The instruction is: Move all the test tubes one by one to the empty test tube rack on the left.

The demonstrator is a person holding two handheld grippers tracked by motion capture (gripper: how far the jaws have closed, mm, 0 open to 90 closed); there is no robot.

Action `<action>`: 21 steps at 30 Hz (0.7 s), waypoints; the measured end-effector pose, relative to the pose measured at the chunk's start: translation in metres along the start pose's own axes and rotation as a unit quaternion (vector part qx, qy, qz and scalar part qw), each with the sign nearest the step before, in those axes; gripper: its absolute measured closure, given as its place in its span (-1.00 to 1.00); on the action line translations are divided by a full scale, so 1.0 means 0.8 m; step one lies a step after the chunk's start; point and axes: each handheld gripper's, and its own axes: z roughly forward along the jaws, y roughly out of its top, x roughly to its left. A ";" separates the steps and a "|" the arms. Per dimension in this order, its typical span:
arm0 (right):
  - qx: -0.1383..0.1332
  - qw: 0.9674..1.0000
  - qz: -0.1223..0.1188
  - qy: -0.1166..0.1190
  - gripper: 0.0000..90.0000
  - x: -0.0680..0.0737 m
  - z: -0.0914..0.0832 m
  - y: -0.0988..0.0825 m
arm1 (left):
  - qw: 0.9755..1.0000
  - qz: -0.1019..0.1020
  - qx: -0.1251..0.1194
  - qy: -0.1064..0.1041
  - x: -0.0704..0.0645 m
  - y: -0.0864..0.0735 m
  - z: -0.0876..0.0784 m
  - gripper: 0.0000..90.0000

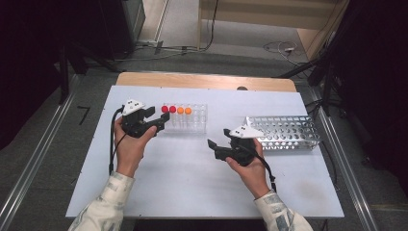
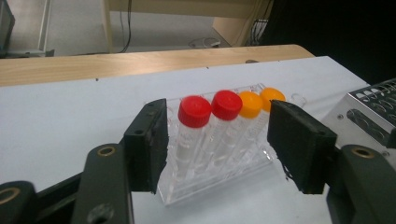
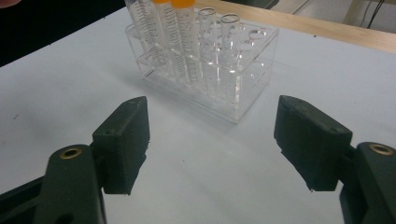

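L gripper [image 2: 217, 144] is standing w/ jaws apart and nothing pinched, the clear tube rack [image 2: 219, 179] sitting just ahead of its tips w/ the near red-capped tube [image 2: 192, 133] roughly between them; probably it's best centring on that one cap before squeezing, so the neighbouring red-capped tube [image 2: 225, 112] isn't getting nudged. R gripper [image 3: 212, 144] is waiting wide and empty, the rack well ahead of its jaws, the metal mesh rack [image 1: 287, 132] just beside it.
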 end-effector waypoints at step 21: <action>0.006 0.999 0.021 -0.029 -0.47 -0.040 -0.038 -0.026 | 1.000 -0.014 0.007 0.006 0.016 -0.059 -0.048 -0.37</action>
